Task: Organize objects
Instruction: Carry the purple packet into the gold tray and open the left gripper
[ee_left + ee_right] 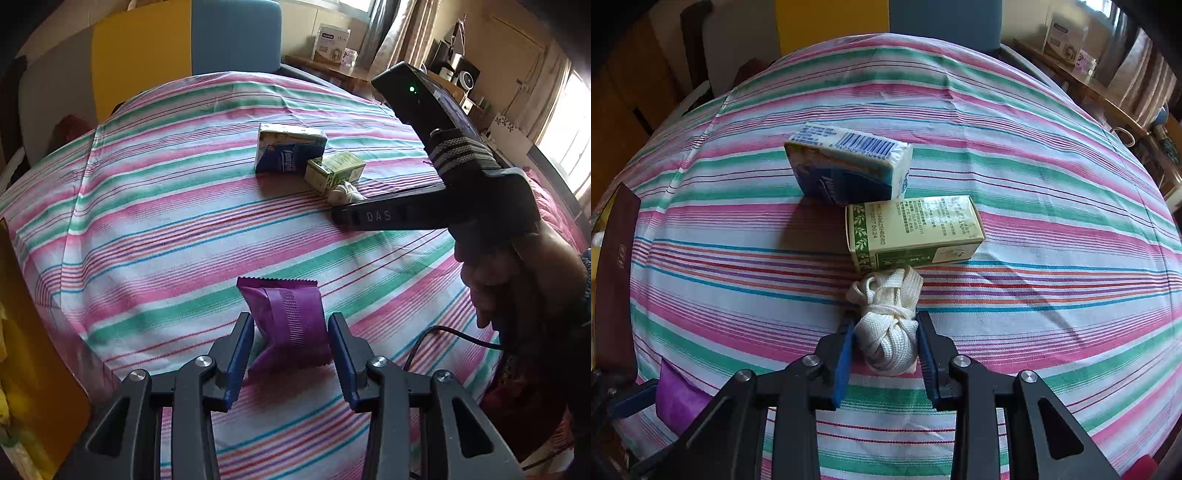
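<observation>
Purple packet (286, 325) stands on the striped bench cloth (147, 221) between the left tool's (291, 354) narrowly parted pads, unpinched, while the right tool (884, 345) clamps the white cord bundle (886, 332) just short of the green box (912, 229).

Lay mid-cloth on the striped bedsheet (1034, 184): blue-and-white tissue pack (849, 166) on its side, green cardboard box (916, 229) touching it, knotted white cord bundle (886, 332) just beside; crinkled purple foil sachet (284, 325) nearer the near edge, apart.
</observation>
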`<state>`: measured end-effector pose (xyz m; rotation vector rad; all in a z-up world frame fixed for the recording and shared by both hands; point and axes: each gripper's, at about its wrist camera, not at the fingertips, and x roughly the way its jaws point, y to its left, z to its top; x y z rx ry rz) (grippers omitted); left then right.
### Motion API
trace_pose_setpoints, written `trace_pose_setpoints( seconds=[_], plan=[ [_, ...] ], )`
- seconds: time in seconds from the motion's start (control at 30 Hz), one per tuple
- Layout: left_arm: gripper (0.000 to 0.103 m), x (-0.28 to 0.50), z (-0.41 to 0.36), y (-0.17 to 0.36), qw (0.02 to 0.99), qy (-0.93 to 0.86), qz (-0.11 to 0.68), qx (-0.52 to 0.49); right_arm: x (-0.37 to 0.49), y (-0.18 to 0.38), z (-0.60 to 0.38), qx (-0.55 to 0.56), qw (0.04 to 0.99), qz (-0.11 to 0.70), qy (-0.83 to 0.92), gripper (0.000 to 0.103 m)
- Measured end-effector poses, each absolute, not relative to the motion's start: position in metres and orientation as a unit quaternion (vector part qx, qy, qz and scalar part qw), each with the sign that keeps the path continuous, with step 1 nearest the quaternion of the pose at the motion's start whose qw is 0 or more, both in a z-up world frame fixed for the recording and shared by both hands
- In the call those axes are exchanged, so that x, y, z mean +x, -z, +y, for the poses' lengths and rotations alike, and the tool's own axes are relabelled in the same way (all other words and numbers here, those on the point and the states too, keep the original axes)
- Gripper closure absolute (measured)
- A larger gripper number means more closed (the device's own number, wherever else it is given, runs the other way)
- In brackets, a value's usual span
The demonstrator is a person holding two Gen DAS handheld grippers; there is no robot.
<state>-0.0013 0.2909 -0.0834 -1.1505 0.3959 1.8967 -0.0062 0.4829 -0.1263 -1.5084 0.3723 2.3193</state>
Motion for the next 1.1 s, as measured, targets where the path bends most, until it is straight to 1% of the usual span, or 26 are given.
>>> trace_pose_setpoints(
  seconds=[0.13, 0.4, 0.57, 0.63, 0.67, 0.7, 0.73, 0.77, 0.9, 1.0, 1.1],
  plan=[
    [0.061, -0.004, 0.298, 0.085, 0.427, -0.759, 0.168, -0.462, -0.006, 0.126, 0.483, -0.532, 0.174, 0.13, -0.818, 0.069],
    [0.061, -0.007, 0.3, 0.086, 0.426, -0.75, 0.183, -0.471, -0.009, 0.127, 0.482, -0.533, 0.172, 0.128, -0.818, 0.061],
    [0.059, -0.022, 0.302, 0.091, 0.426, -0.734, 0.151, -0.507, -0.009, 0.127, 0.481, -0.534, 0.166, 0.131, -0.819, 0.054],
    [0.059, -0.026, 0.302, 0.093, 0.427, -0.727, 0.138, -0.52, -0.009, 0.127, 0.48, -0.534, 0.163, 0.133, -0.819, 0.05],
    [0.059, -0.028, 0.302, 0.093, 0.428, -0.724, 0.132, -0.524, -0.009, 0.127, 0.48, -0.535, 0.16, 0.134, -0.819, 0.045],
    [0.059, -0.029, 0.302, 0.092, 0.427, -0.723, 0.128, -0.527, -0.009, 0.127, 0.479, -0.536, 0.157, 0.135, -0.819, 0.038],
    [0.059, -0.03, 0.302, 0.091, 0.427, -0.723, 0.125, -0.529, -0.009, 0.127, 0.478, -0.538, 0.152, 0.137, -0.818, 0.034],
    [0.059, -0.03, 0.301, 0.09, 0.427, -0.723, 0.124, -0.528, -0.01, 0.128, 0.477, -0.542, 0.148, 0.138, -0.816, 0.027],
    [0.058, -0.03, 0.303, 0.083, 0.428, -0.728, 0.132, -0.52, -0.009, 0.127, 0.479, -0.546, 0.148, 0.147, -0.812, 0.026],
    [0.045, -0.031, 0.304, 0.079, 0.431, -0.729, 0.136, -0.514, -0.003, 0.124, 0.486, -0.536, 0.16, 0.17, -0.811, 0.026],
    [0.044, -0.033, 0.308, 0.082, 0.423, -0.733, 0.15, -0.511, 0.001, 0.123, 0.494, -0.53, 0.175, 0.183, -0.809, 0.027]
  ],
)
